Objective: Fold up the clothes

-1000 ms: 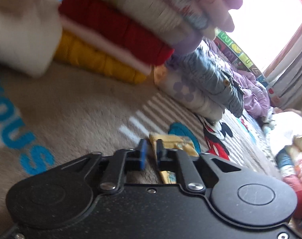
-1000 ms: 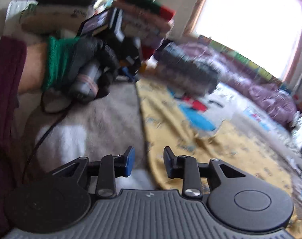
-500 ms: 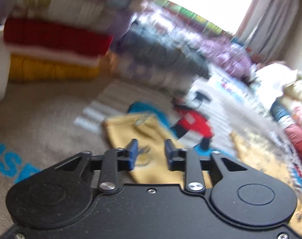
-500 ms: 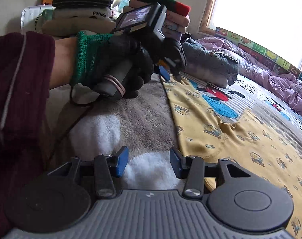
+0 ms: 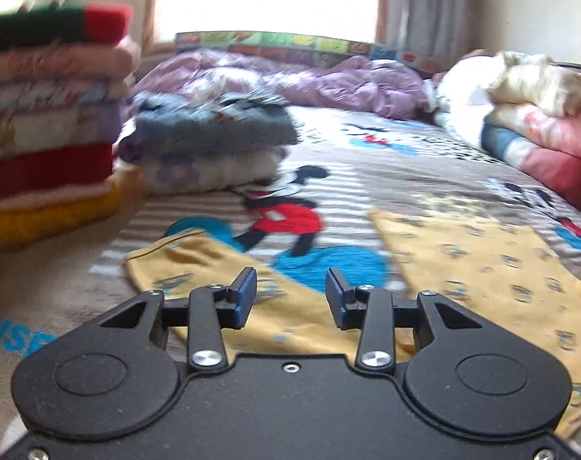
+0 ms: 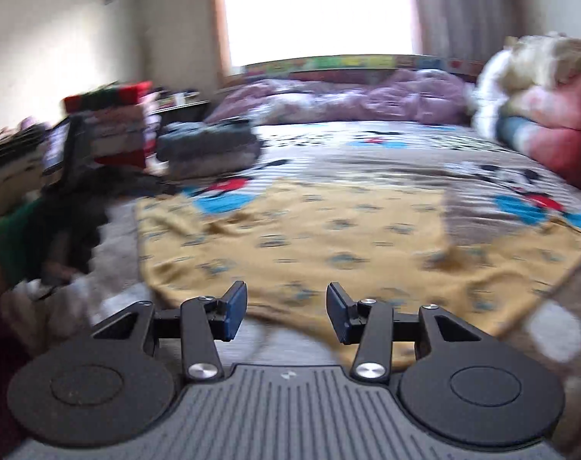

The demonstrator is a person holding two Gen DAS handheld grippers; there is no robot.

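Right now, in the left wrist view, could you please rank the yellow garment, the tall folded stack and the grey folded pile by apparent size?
1. yellow garment, nearest, so partly flattered
2. tall folded stack
3. grey folded pile

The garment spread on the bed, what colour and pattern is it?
Yellow garment with small repeated bluish prints; right wrist view shows it best.

Soft matt yellow printed cloth garment (image 6: 329, 237) on a fuzzy fleece blanket (image 5: 367, 176); matt black plastic left gripper (image 5: 290, 295) with shiny metal screws.
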